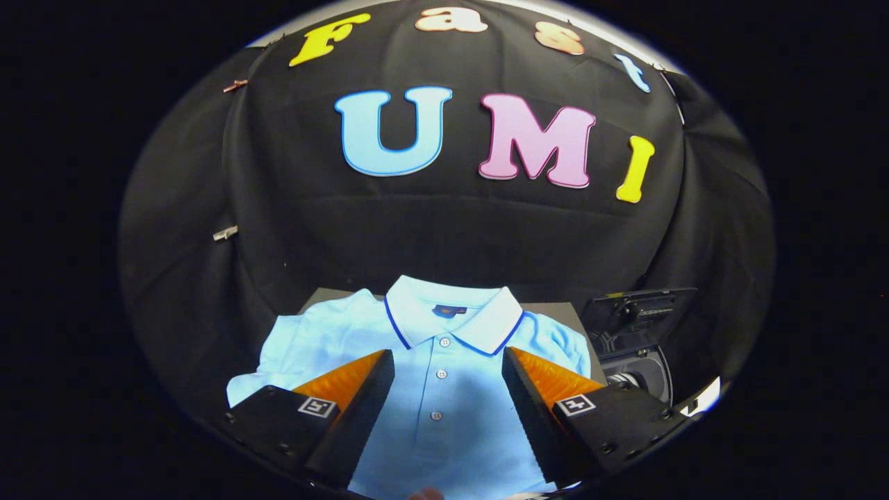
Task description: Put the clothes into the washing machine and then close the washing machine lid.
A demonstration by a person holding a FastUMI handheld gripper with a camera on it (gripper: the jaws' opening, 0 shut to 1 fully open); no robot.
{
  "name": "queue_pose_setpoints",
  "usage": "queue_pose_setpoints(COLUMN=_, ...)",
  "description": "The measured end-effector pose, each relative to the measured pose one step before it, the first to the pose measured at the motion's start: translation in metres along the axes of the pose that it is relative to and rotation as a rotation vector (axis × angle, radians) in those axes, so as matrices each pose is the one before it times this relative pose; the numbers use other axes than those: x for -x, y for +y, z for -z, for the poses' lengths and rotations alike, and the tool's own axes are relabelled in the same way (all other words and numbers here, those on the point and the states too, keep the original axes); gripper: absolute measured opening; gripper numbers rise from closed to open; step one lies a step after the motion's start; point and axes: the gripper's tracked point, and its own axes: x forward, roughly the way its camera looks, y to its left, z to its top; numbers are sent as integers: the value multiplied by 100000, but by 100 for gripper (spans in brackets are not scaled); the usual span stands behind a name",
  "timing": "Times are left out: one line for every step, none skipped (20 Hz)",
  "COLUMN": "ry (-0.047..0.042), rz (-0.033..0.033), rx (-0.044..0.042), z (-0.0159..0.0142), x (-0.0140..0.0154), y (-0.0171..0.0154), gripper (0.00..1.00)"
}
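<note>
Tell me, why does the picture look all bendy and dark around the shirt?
In the gripper view a fisheye lens bulges everything outward, so the booth wall curves; the light blue polo shirt is brightly lit and sharp, while the washing machine beside it sits in shadow; the gripper is open above the shirt, its fingers close to the lens and looming large.

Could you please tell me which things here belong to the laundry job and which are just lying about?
Job: light blue polo shirt, lying flat between the open gripper's fingers; washing machine, lid up, beside the shirt.
Lying about: clips on the booth's cloth.
</note>
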Motion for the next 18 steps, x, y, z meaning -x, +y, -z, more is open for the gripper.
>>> queue_pose_setpoints(ry=4339, rz=70, rx=-555, z=206, x=-797, y=-50, gripper=99)
queue_pose_setpoints(ry=4864, rz=-513, rx=-425, z=504, x=-888, y=-217, gripper=99)
queue_pose_setpoints(ry=4221, rz=-836, rx=-822, z=405, x=-601, y=-110, gripper=99)
queue_pose_setpoints(ry=4025, rz=-841, rx=-778, z=769, x=-264, y=307, gripper=99)
queue_pose_setpoints(ry=3908, rz=7, rx=-730, z=442, x=-468, y=-173, gripper=99)
queue_pose_setpoints(ry=3835, rz=-404, rx=-703, z=645, x=-424, y=-33, gripper=99)
queue_pose_setpoints(ry=2706, rz=-834, rx=-658, z=267, x=-624, y=89, gripper=99)
queue_pose_setpoints(ry=2424, rz=563, rx=-114, z=216, x=-144, y=-31, gripper=99)
queue_pose_setpoints(ry=971, rz=512, rx=1164, z=45, x=-285, y=-31, gripper=100)
queue_pose_setpoints(ry=1855, rz=862, rx=792, z=178, x=-110, y=-199, gripper=100)
queue_pose_setpoints(ry=1482, rz=1279, rx=-1861, z=-33, x=-68, y=43, gripper=100)
queue_pose_setpoints(ry=601, rz=1993, rx=-2647, z=-236, x=-171, y=-183, gripper=100)
queue_pose_setpoints(ry=977, rz=1232, rx=-1121, z=94, x=10, y=-160, gripper=99)
queue_pose_setpoints(ry=1792, rz=-22, rx=613, z=151, x=13, y=-143, gripper=97)
queue_pose_setpoints(ry=2446, rz=-317, rx=1583, z=125, x=-113, y=-99, gripper=91)
queue_pose_setpoints(ry=3340, rz=-768, rx=1494, z=177, x=-66, y=134, gripper=90)
queue_pose_setpoints(ry=2693, rz=-1212, rx=2630, z=84, x=203, y=-154, gripper=78)
queue_pose_setpoints(ry=1318, rz=-750, rx=434, z=-253, x=59, y=-73, gripper=66)
